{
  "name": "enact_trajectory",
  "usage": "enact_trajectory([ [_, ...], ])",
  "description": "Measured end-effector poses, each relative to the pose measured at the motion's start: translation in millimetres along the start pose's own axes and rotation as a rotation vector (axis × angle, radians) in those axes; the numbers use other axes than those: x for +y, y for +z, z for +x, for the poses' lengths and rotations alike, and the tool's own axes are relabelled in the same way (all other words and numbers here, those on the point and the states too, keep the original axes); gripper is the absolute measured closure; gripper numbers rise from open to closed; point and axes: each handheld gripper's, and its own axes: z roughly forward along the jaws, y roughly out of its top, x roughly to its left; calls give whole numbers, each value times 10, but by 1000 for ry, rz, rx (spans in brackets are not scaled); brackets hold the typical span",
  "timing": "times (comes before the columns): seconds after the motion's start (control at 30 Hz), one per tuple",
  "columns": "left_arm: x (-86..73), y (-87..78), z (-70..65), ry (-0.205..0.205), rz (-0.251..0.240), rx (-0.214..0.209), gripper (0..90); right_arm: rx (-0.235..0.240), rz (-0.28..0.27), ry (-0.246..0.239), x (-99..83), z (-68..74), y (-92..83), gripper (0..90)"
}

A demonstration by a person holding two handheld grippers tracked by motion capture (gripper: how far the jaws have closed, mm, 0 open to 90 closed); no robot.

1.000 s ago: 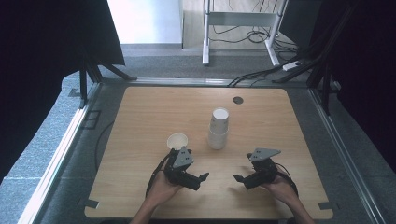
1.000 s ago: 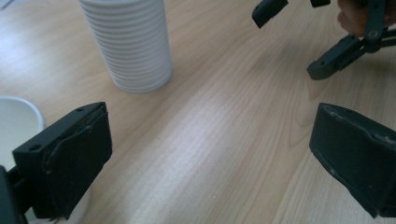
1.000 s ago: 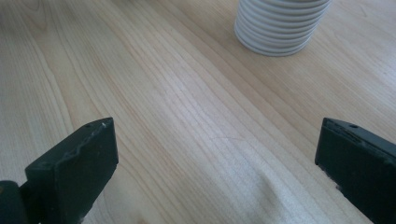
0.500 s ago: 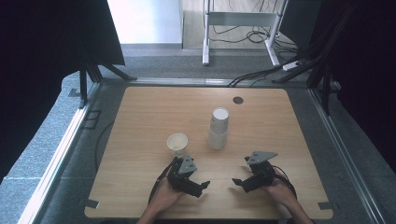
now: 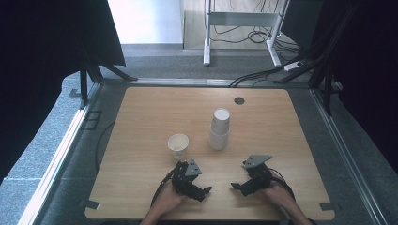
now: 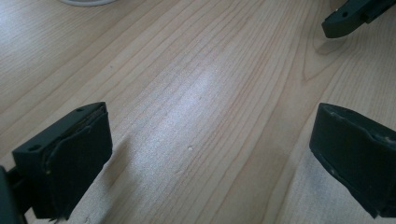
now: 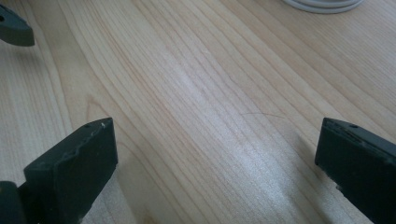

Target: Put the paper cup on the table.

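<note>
A single white paper cup [image 5: 178,146] stands upright left of the table's centre. To its right stands a stack of white paper cups [image 5: 219,129]. My left gripper [image 5: 201,189] lies low near the front edge, in front of the single cup and apart from it, its jaws pointing right. The right gripper [image 5: 236,186] faces it from the right, with a small gap between the two. In the left gripper view the left gripper [image 6: 212,158] is open over bare wood. The right gripper [image 7: 212,170] is open too, with nothing between its jaws.
The wooden table [image 5: 141,117] has a dark round hole [image 5: 239,100] at the back. A white cup base [image 7: 324,4] shows at the top edge of the right gripper view. Black curtains and metal frame rails flank the table; cables lie on the floor beyond.
Both hands have drawn back a little toward the front edge. The left gripper has moved away from the single cup. The cups have not moved.
</note>
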Motion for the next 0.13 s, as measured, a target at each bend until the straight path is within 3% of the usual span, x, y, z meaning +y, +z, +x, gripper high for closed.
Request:
enact_trajectory([
  [0.13, 5, 12, -8, 6, 15, 7, 0, 2, 1, -6, 2, 7, 3, 0],
])
